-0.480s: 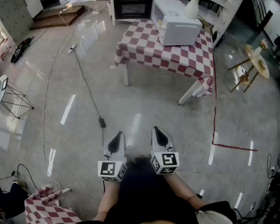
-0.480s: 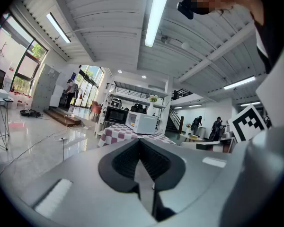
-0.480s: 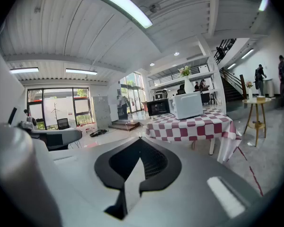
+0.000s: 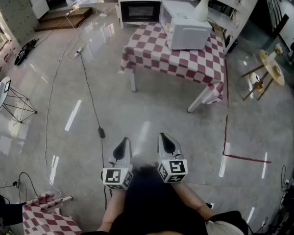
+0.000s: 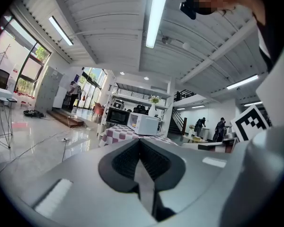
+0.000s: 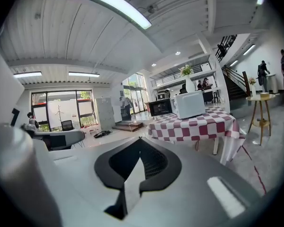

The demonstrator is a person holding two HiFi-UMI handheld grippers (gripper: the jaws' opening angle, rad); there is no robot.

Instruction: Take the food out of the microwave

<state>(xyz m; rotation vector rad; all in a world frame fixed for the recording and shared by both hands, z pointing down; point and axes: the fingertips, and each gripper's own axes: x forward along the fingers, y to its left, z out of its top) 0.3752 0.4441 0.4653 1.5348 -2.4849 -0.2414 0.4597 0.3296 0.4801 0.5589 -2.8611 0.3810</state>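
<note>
White box-shaped microwave [image 4: 188, 26] stands well ahead, slightly rightward, nearer my right gripper [image 4: 167, 142]. That and my left gripper [image 4: 123, 146] are closed on nothing.

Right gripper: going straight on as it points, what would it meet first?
Bare floor lies free ahead of the right gripper; then probably the checked table, though depth is unclear.

Head view peers steeply down from well back, checkered table [image 4: 186, 65] far ahead. Both gripper views sit low, facing forward, sharing that far table and its white microwave [image 4: 186, 26].
</note>
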